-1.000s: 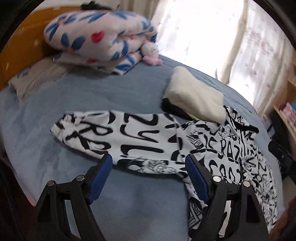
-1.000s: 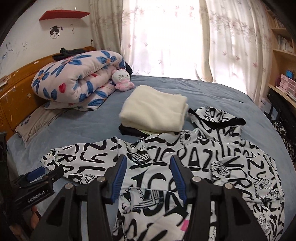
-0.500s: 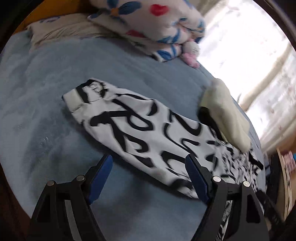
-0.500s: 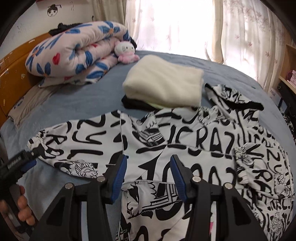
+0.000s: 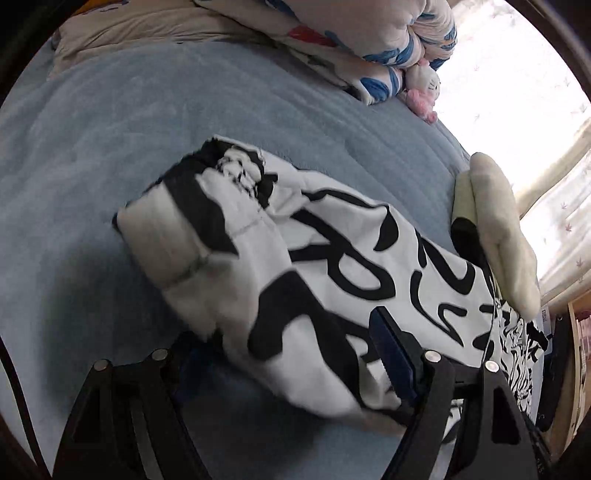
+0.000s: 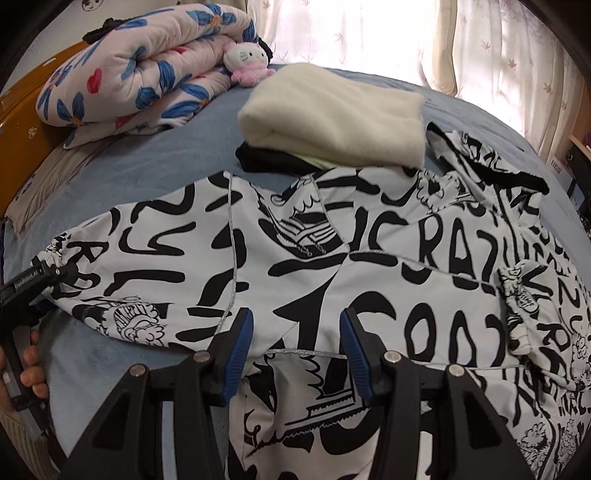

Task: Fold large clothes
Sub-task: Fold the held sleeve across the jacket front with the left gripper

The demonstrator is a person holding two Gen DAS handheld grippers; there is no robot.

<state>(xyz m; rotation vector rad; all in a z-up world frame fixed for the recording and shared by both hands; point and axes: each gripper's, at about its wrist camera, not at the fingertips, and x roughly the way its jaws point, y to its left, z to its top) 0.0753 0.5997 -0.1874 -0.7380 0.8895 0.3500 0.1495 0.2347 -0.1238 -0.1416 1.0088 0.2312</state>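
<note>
Black-and-white printed jacket lies spread flat on the bed for folding; left gripper, jaws apart, straddles its sleeve; right gripper hovers open above the body panel.

1. A blue bed is holding everything up.
2. A black-and-white jacket is lying spread out flat on the bed, with one sleeve reaching out to the side.
3. A cream cloth, folded, is sitting on a black cloth just behind the jacket.
4. A flowery quilt is lying rolled up by the headboard.
5. A small pink toy is leaning on the quilt.
6. A beige pillow is lying under the quilt.
</note>
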